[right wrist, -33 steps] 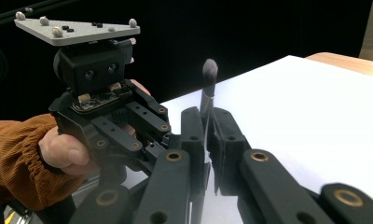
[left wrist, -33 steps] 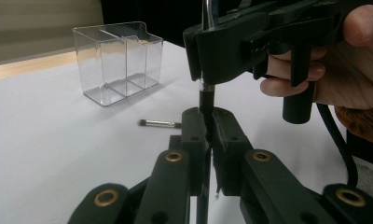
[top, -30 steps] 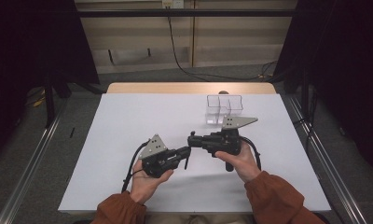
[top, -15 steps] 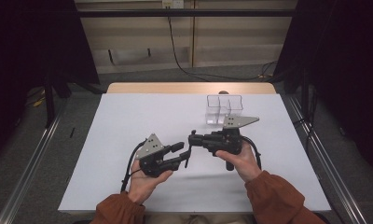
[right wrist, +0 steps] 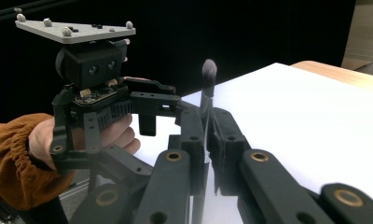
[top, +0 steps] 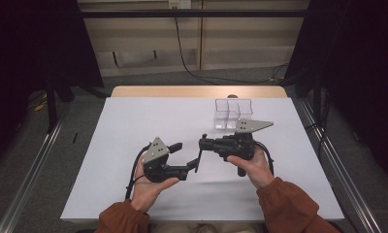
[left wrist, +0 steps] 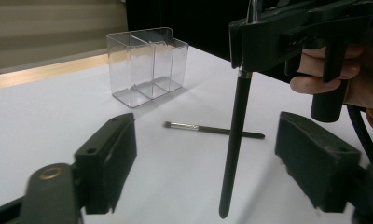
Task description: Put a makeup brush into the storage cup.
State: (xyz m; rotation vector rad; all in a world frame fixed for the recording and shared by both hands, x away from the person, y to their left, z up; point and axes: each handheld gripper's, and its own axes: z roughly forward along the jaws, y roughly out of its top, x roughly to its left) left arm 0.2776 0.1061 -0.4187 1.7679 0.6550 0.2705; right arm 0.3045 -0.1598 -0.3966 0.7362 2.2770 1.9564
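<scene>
Two grippers are meeting over the middle of the white table (top: 134, 121). The right gripper (right wrist: 205, 135) is clamping a slim black-handled makeup brush (left wrist: 235, 140) near its silver ferrule, jaws pressed together on it, so the handle is hanging almost straight down with its tip just above the white table and its dark bristle head is standing up above the jaws. The left gripper (left wrist: 205, 161) is standing beside it with its jaws apart; they have just been opening, and the brush handle is hanging between them, touched by neither pad.

Farther out, a second thin black brush with a silver ferrule (left wrist: 212, 129) is lying flat on the table, and beyond it a clear plastic organiser with three compartments (left wrist: 147, 63) is sitting near the far edge, apparently empty.

Judging by its look, the held brush is light and stiff, but its smooth, narrow, round handle is likely to roll or pivot in a flat-padded grip. Taking it across the ferrule or just below, where the right gripper has it, seems safest; the bristles are soft and should be kept out of the pads. The brush lying flat will be hard to pinch off the table.
</scene>
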